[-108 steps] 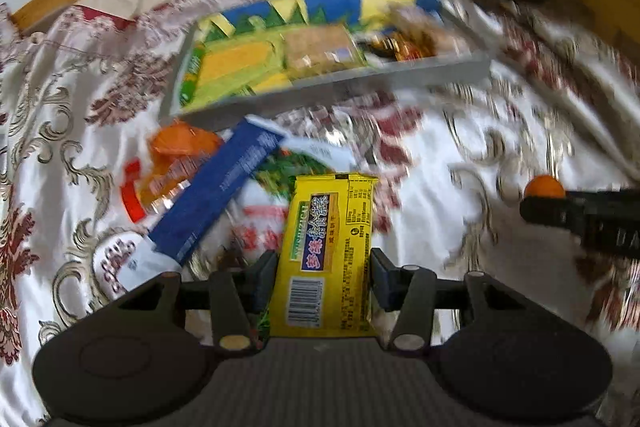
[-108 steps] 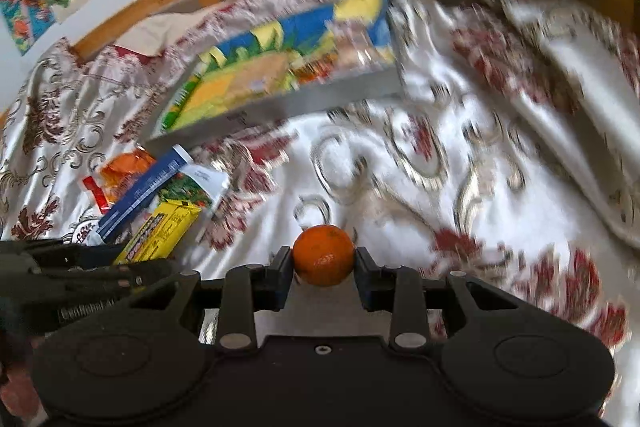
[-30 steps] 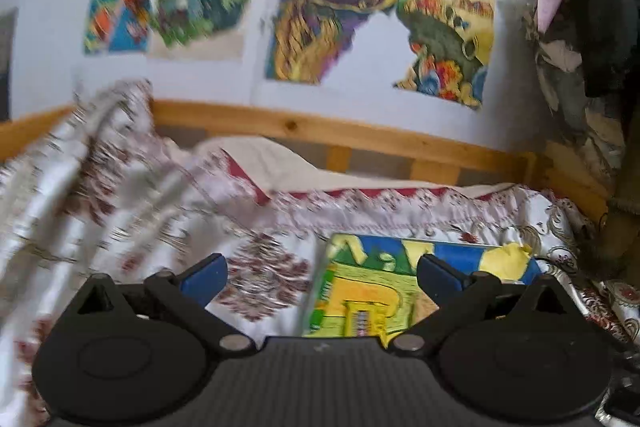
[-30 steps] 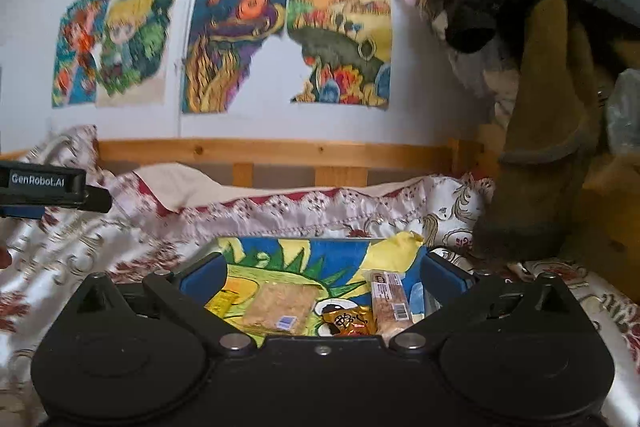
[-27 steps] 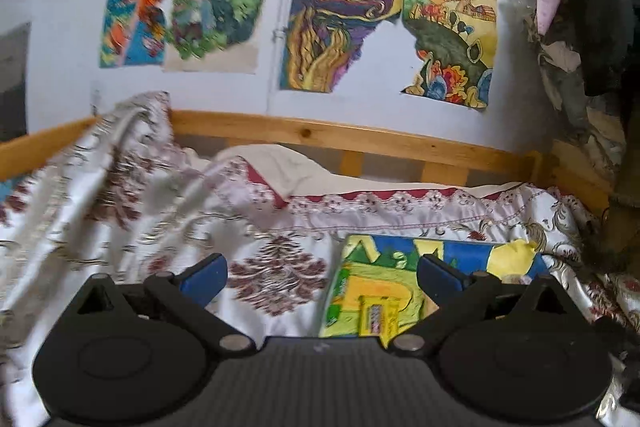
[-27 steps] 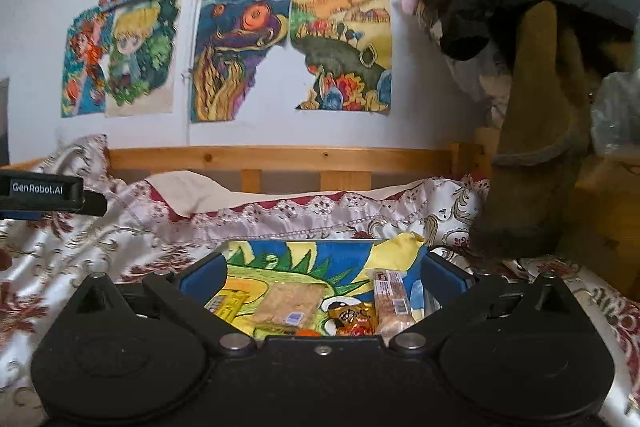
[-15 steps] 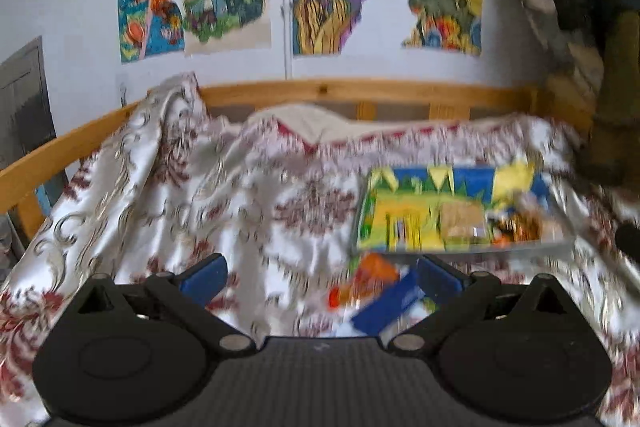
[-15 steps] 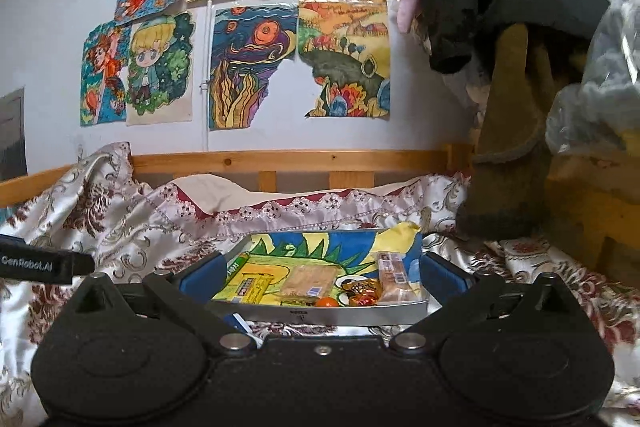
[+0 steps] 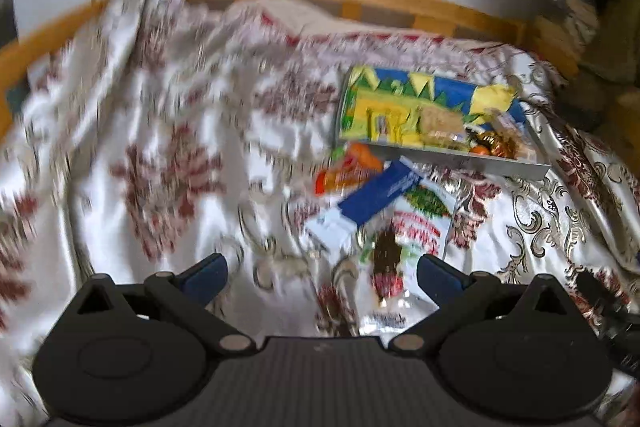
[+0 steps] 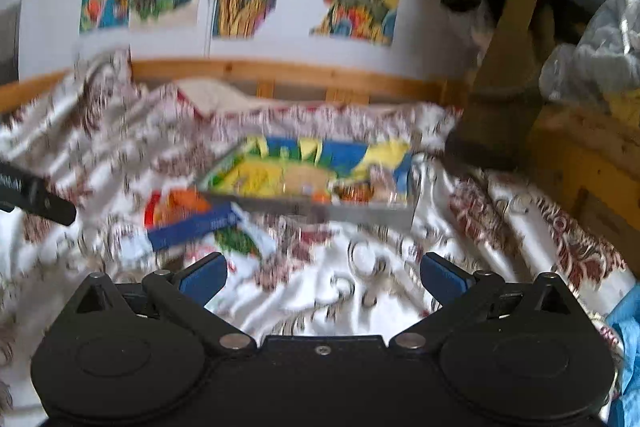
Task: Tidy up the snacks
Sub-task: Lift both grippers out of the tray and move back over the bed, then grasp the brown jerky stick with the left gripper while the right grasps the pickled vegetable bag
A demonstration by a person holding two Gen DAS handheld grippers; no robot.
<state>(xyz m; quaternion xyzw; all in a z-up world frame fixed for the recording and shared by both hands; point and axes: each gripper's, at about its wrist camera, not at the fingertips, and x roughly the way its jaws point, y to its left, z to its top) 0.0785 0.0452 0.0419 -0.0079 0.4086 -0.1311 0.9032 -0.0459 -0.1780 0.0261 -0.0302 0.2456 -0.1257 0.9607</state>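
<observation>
**Q:** ok so where's the stuff that isn't put away yet?

**A:** Three loose packs on the bedspread (image 9: pixel 160 131), right in front of the tray (image 9: pixel 460 157): a blue bar wrapper (image 9: pixel 378 193), an orange packet (image 9: pixel 344 173) touching the tray's near wall, and a white printed bag (image 9: pixel 412 231) under the blue one. The tray holds a few snacks, too blurry to name.

**Q:** which gripper goes for them?

**A:** I'd say the left gripper (image 9: pixel 320 275). Its jaws are spread wide with nothing between them, and the white bag lies just ahead, slightly right of centre. The blue wrapper's long axis runs diagonally, near-left to far-right, so the wrist probably has to twist to pinch across it. The right gripper (image 10: pixel 322 273) is also wide apart and empty, but the pile lies ahead and left of it.
</observation>
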